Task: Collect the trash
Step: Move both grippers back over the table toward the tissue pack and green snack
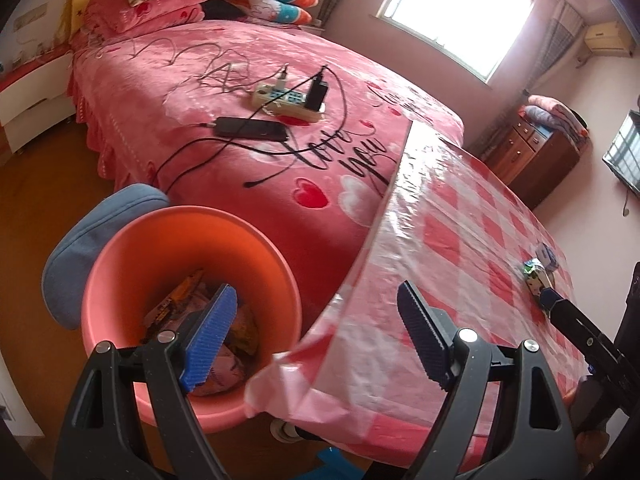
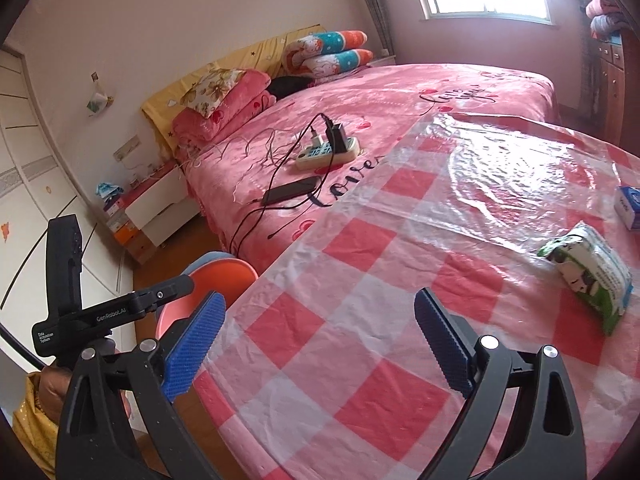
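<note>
Pink checked tablecloth (image 2: 360, 320) beside pink bed (image 2: 400, 92), orange bin (image 1: 132, 248) below

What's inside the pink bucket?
The bucket holds crumpled wrappers, some pink and some yellow, piled at the bottom. The left gripper's pad covers part of the pile, so what lies under there stays hidden.

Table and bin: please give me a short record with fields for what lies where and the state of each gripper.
table: checked cloth under clear plastic
on table: green-white packet; small blue-white box
bin: orange bin beside the table, wrappers inside
left gripper: open, empty, partly over the bin
right gripper: open, empty, over the table edge
bed: power strip, phone
</note>
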Available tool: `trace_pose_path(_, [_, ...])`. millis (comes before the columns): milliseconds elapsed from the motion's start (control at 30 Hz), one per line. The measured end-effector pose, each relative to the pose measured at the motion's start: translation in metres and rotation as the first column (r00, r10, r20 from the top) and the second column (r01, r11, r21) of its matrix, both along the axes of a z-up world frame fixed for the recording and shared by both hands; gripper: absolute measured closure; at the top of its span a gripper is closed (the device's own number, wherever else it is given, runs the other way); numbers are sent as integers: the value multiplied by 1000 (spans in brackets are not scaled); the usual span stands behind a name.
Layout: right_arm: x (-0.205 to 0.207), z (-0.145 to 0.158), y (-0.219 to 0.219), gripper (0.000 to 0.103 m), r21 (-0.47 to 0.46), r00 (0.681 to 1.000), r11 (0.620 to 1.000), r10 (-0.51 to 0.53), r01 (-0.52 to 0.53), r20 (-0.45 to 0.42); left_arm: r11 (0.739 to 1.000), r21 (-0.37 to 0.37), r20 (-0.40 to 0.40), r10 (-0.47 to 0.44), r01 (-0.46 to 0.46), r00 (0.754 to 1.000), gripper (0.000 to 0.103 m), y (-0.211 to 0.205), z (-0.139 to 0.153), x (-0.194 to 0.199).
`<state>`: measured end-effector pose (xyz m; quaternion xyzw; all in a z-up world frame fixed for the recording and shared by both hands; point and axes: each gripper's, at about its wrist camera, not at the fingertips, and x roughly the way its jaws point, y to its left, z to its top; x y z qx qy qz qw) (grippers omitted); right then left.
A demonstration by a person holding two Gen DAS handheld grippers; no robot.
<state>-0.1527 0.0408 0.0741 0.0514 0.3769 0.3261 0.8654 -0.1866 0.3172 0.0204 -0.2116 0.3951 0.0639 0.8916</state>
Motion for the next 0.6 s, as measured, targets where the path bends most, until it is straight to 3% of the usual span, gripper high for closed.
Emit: trace_pose_path(600, [11, 6, -67, 9, 46, 993, 993, -110, 108, 35, 993, 37, -2, -109, 109, 994, 20, -67, 15, 23])
